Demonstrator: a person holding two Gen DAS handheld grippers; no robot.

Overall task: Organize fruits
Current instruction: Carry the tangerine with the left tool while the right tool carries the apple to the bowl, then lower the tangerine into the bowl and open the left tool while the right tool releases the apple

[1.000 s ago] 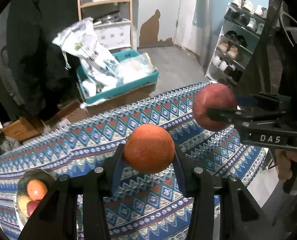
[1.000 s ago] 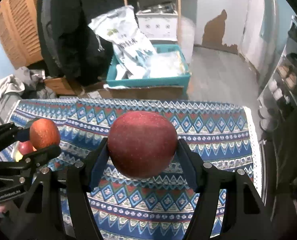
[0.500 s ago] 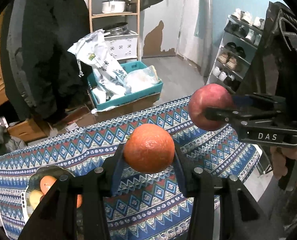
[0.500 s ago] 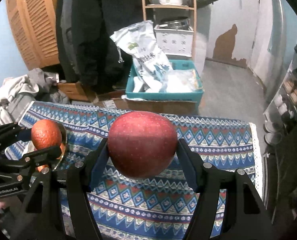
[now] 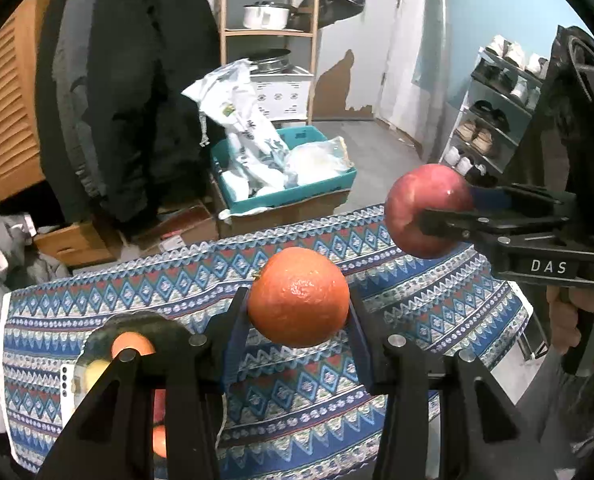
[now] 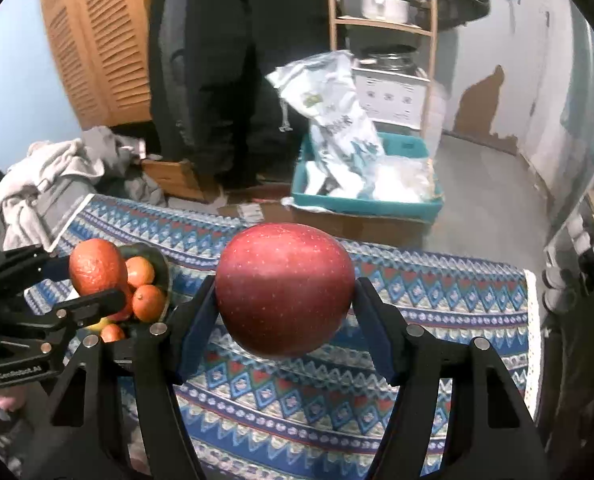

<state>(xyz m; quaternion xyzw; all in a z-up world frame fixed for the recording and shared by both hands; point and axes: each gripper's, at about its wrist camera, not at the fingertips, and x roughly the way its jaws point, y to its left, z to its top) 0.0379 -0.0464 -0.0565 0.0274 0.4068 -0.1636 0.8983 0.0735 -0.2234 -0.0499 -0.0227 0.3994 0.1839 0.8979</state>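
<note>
My left gripper (image 5: 297, 312) is shut on an orange (image 5: 298, 297) and holds it high above the patterned tablecloth (image 5: 417, 320). My right gripper (image 6: 285, 300) is shut on a red apple (image 6: 284, 289), also held in the air. Each gripper shows in the other's view: the apple (image 5: 425, 210) at the right, the orange (image 6: 97, 267) at the left. A dark fruit bowl (image 6: 159, 260) with several small oranges and a yellow fruit sits at the table's left end, below the left gripper; it also shows in the left wrist view (image 5: 165, 324), partly hidden by the fingers.
A teal crate (image 5: 297, 192) with plastic bags stands on a cardboard box beyond the table's far edge. Dark coats (image 6: 237, 60) hang behind it. A wooden shelf with a pot (image 5: 265, 16) stands at the back, a shoe rack (image 5: 493, 120) at the right, clothes (image 6: 57, 176) at the left.
Both grippers have risen and tilted up with their fruit, so the table has sunk lower in view and more of the room and the bowl shows. Both grips are unchanged.
</note>
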